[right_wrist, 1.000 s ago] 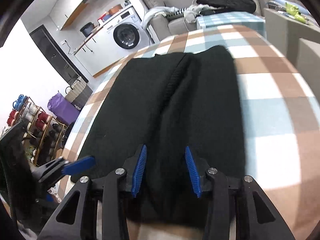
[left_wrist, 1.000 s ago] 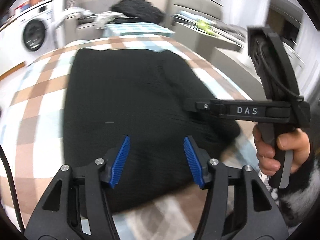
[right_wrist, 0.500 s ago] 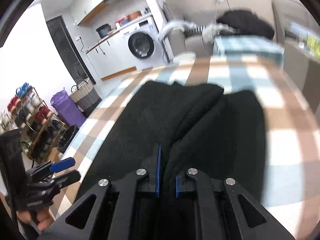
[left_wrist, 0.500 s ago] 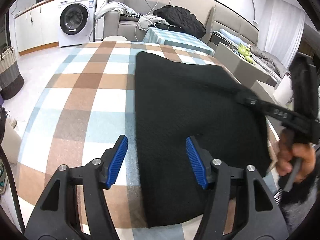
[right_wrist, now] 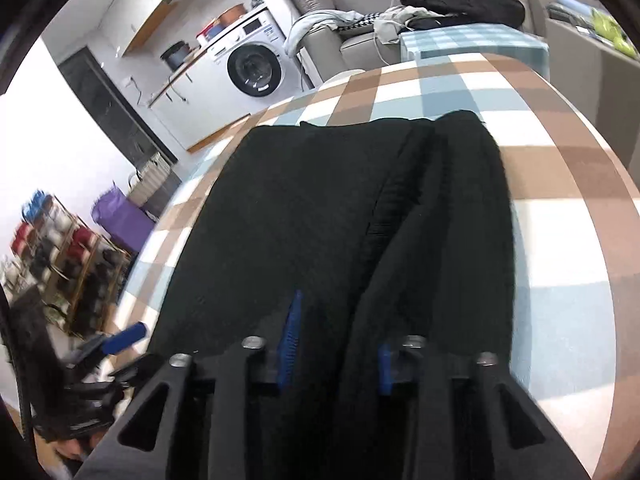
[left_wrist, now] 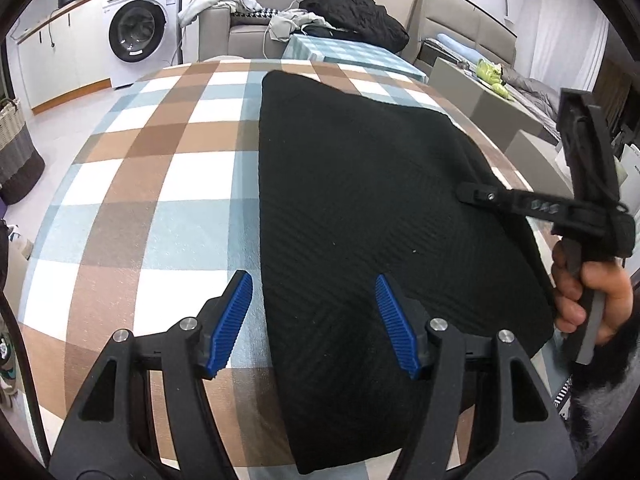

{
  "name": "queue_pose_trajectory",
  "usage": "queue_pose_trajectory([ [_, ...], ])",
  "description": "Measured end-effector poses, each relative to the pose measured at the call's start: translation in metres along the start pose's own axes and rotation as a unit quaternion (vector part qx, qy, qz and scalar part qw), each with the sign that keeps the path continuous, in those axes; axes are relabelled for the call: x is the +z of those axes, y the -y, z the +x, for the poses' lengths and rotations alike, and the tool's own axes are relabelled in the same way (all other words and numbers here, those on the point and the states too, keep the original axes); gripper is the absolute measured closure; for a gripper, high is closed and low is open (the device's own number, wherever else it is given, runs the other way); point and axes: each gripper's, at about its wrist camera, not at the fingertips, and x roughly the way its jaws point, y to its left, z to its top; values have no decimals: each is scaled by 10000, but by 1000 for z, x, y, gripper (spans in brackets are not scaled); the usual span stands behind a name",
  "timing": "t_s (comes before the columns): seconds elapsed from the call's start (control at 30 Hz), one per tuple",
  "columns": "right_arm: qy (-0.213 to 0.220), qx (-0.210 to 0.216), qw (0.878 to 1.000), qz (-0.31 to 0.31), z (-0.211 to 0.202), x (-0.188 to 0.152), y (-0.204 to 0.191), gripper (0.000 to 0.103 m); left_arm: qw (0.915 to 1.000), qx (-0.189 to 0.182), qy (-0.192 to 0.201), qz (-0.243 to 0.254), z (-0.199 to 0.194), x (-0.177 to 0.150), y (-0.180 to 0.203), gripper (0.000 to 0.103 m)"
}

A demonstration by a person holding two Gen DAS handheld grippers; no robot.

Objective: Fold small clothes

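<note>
Both wrist views look steeply down, close over the checked table [left_wrist: 168,168] (shared, from opposite sides).

A white washing machine [left_wrist: 138,36] stands upper left under a counter. A grey sofa [left_wrist: 248,34] heaped with laundry runs along the back wall. A woven basket [left_wrist: 16,152] sits at the left edge on pale floor [left_wrist: 60,120].

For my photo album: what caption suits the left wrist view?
Open left gripper hovers over the edge of a black garment on a checked tablecloth.
</note>
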Motion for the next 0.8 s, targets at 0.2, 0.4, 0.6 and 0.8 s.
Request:
queue_pose_trajectory([
  [0.2,862,-271,9947,-491,-65,14,-13,94,9998,-2,200,-98,-19,4,-8,41],
  [0.4,17,-836,9965,40,-24,5,39,85,9998,-41,-42,-166,-1,3,-9,41],
  [0.6,205,-566,9974,392,-51,-17,52,70,9998,-94,-164,-58,8,-5,-3,41],
  [0.8,222,-162,9955,907,-84,-59,66,78,9996,-144,-248,-16,13,-11,0,41],
])
